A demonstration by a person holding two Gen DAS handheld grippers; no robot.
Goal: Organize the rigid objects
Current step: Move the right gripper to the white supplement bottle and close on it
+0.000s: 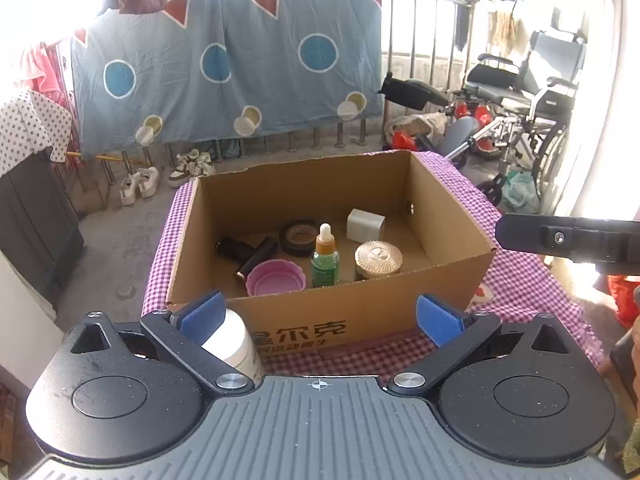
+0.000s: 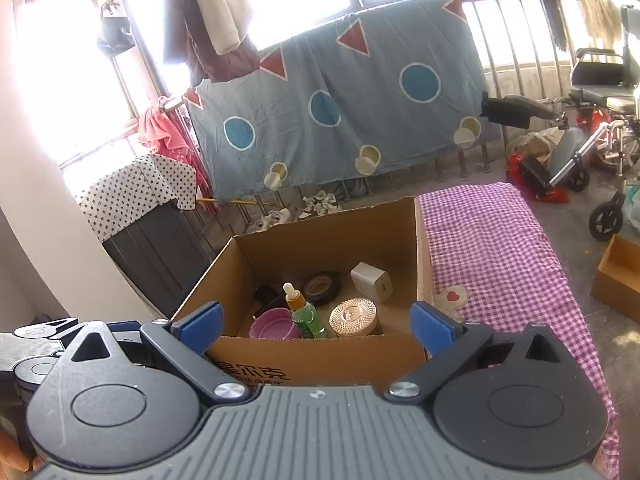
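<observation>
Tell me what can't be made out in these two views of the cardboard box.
- White container, left wrist view: mostly hidden behind the left fingers; absent from the right wrist view.
- Dark tubes: half hidden by the pink bowl and box wall in the right wrist view.
- Box print: cut off by the gripper bodies.

Partly hidden behind the left gripper's blue finger pad (image 1: 202, 316): a white cylinder (image 1: 236, 344), perhaps a jar. Printed characters on the cardboard box (image 1: 332, 312) cut short below (by gripper bodies). Dark tubes (image 2: 266, 298) mostly screened.

One cardboard box (image 1: 360, 312) holds seven items; one white bottle (image 1: 236, 344) outside.
</observation>
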